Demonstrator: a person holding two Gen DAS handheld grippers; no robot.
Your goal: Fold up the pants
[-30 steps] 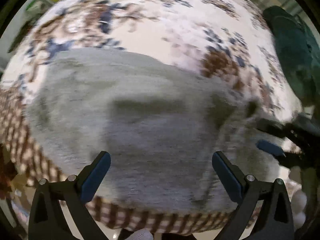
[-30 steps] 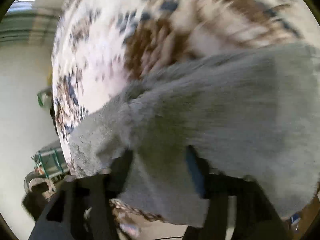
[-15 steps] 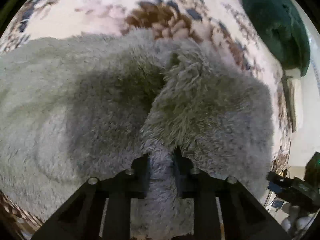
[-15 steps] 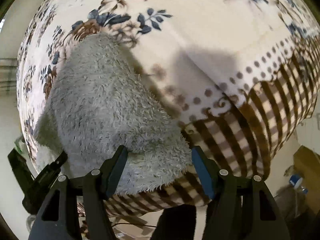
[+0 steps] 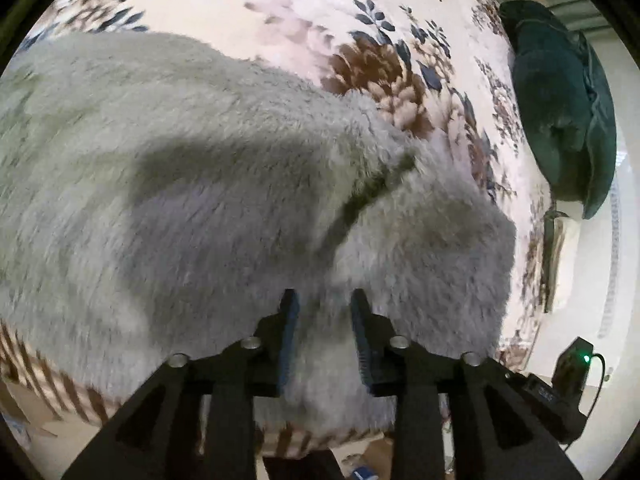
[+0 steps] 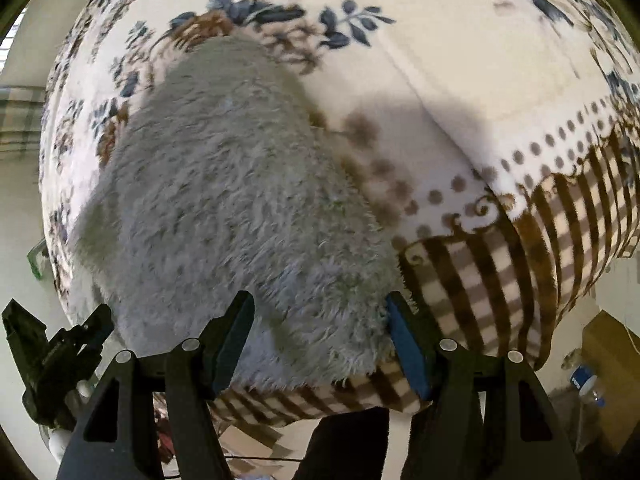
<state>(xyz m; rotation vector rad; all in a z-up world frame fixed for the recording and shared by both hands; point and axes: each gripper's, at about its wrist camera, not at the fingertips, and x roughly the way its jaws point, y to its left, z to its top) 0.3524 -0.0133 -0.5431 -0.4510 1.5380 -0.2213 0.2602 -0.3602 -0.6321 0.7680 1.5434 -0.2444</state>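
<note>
The grey pants (image 5: pixel 224 184) lie on the floral bed (image 5: pixel 304 12). The left tongs (image 5: pixel 323 300) pinch a fold; the right tongs (image 6: pixel 320 312) stand spread at the hem. Best grip both corners evenly before lifting.

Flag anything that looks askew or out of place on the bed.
The grey fleece pants lie lumpy, one flap folded crookedly over the rest, and their near edge overhangs the blanket border. Nothing looks damaged.
</note>
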